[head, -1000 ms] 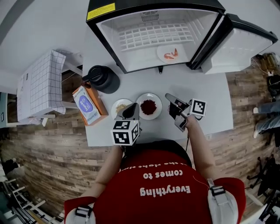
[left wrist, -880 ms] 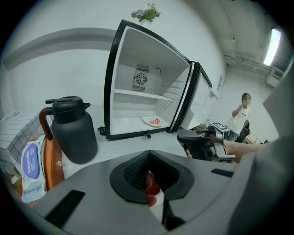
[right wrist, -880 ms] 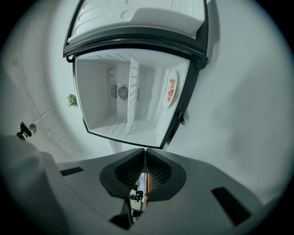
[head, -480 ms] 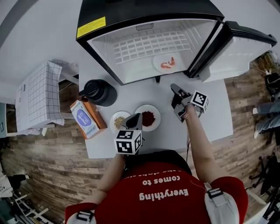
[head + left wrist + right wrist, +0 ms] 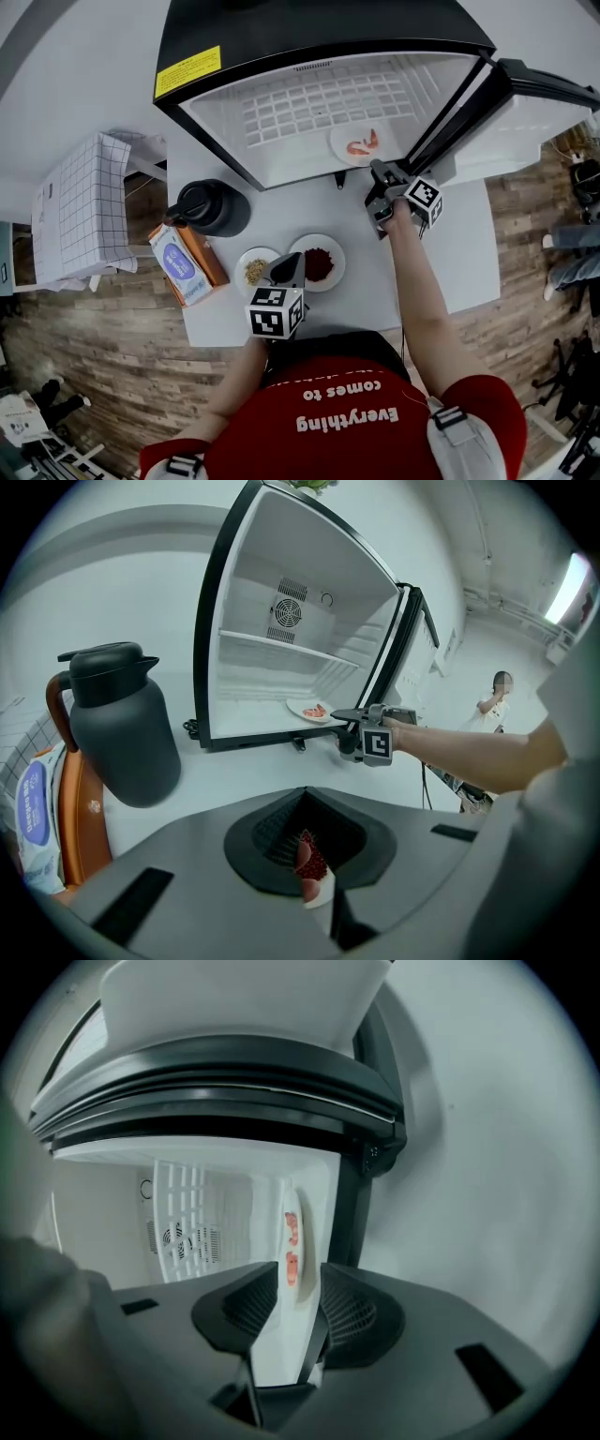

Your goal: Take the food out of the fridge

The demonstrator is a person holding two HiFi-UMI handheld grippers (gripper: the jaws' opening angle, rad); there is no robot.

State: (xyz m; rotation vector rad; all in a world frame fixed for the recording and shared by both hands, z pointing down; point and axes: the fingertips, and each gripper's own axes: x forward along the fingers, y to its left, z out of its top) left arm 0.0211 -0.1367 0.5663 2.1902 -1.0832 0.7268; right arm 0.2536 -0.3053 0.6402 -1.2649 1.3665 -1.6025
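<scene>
White plate (image 5: pixel 343 150) of pink shrimp (image 5: pixel 362 143) in fridge (image 5: pixel 187 80); right gripper (image 5: pixel 373 185) empty, jaws just opening.

Mock kitchen corner in a lab-like hall.
A small fridge (image 5: pixel 319 84) sits at 12 o'clock on a lone white bench (image 5: pixel 455 248) over wood-plank floor (image 5: pixel 94 352), under a bare industrial ceiling (image 5: pixel 506 583).

fridge (image 5: pixel 281 28) mouth open, door (image 5: pixel 534 122) flanking right claw (image 5: pixel 373 184)
</scene>
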